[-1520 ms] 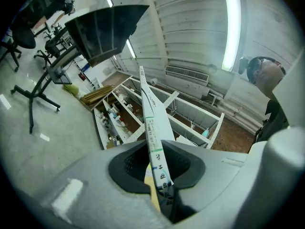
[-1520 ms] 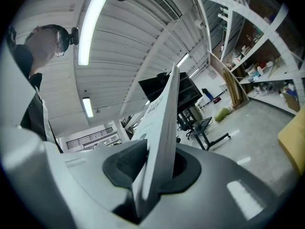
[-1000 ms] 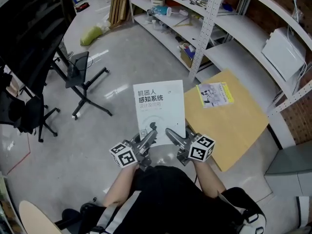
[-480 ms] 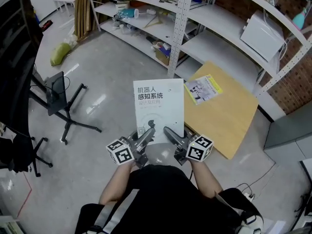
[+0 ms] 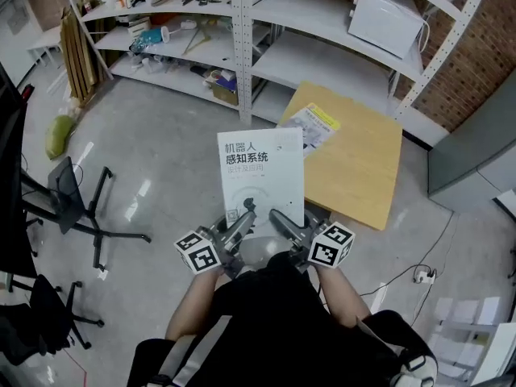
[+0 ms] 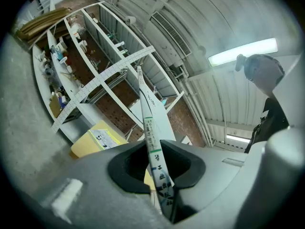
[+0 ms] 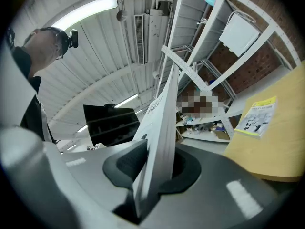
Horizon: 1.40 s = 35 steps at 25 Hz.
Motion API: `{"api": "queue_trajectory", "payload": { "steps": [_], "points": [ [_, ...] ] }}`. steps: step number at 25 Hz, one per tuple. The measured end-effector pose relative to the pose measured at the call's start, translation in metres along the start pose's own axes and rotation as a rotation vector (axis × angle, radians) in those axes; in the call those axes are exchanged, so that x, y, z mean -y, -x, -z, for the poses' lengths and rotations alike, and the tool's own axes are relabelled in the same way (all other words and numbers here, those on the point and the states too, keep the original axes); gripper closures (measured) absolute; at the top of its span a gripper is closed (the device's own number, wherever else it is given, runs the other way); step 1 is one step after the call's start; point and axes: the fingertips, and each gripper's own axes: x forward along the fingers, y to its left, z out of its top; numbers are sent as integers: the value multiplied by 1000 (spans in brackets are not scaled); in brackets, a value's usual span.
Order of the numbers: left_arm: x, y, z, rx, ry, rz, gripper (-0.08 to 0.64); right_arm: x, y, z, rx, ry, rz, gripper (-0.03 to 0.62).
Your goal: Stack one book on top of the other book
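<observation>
I hold a white book (image 5: 260, 176) with dark print on its cover level in the air, above the floor. My left gripper (image 5: 244, 215) is shut on its near left corner and my right gripper (image 5: 280, 218) is shut on its near right corner. In the left gripper view the book's spine (image 6: 151, 142) runs up between the jaws; in the right gripper view its page edge (image 7: 162, 142) does. The second book (image 5: 313, 123), thin with a yellow and white cover, lies on the far left part of a low wooden table (image 5: 355, 164) ahead and to the right.
White metal shelving (image 5: 242, 22) with tools and a white box (image 5: 387, 18) runs along the brick wall behind the table. A black chair base (image 5: 85, 208) stands on the grey floor at the left. A cable and plug (image 5: 419, 274) lie at the right.
The view has swung so that the shelving and table shifted left and nearer. The table with the yellow book now lies just beyond the held book's far right corner. Both grips are unchanged.
</observation>
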Motion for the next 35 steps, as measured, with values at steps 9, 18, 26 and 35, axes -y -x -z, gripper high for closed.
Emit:
{"api": "queue_trajectory", "payload": {
  "steps": [9,18,26,35],
  "points": [
    [-13,-67,3,-98,44,137,491,51,21,-28,79,-22,138,509],
    [-41,-144,-12,-117,54,123,491,121,18,-74,78,-27,122,506],
    [-74,-200,-9,-145,60,108,491,184,18,-92,85,-64,123,505],
    [-79,-265,42,-242,139,95,491,246,71,-92,87,-124,176,500]
  ]
}}
